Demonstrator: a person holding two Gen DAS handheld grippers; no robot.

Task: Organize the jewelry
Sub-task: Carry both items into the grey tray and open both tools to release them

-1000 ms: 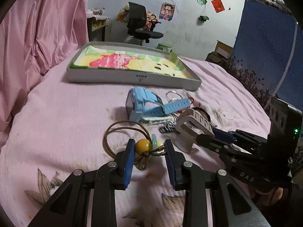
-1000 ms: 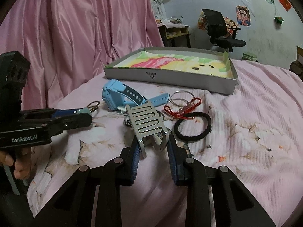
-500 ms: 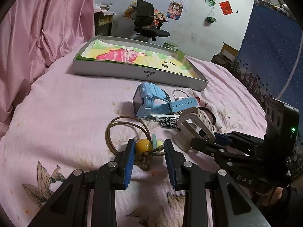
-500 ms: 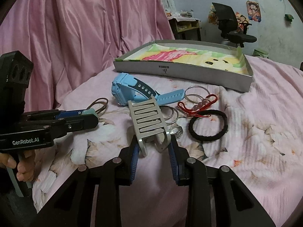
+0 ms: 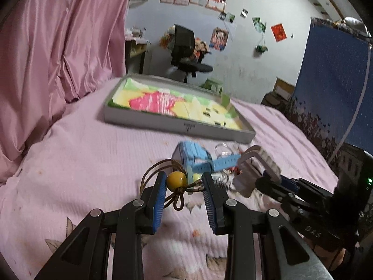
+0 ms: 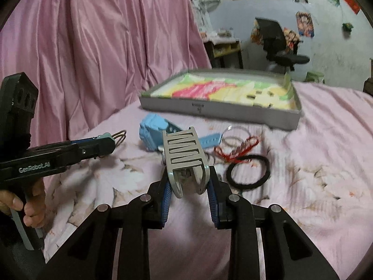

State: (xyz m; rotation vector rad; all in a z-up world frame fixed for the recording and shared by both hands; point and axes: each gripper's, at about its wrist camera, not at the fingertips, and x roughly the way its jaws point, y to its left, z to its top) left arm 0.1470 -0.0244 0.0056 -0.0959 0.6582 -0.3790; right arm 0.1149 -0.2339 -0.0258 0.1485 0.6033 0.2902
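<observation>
The left gripper (image 5: 184, 182) is clamped on one brown cord necklace (image 5: 158, 170) with a yellow bead (image 5: 176, 180), its loop trailing away leftward. The right gripper (image 6: 188, 184) is clamped on one silver hair claw (image 6: 184, 154), long axis pointing away and upward. Beyond, on the pink bedspread (image 6: 314, 163), lie one blue watch (image 6: 153, 133), strap pointing right, one black hair tie (image 6: 248, 171), one red bracelet (image 6: 237, 148), then one shallow grey box (image 6: 219, 112).

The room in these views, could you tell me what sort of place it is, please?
Most likely a bedroom: a bed with a pink floral sheet, an office chair by a desk, and posters on the wall.
</observation>
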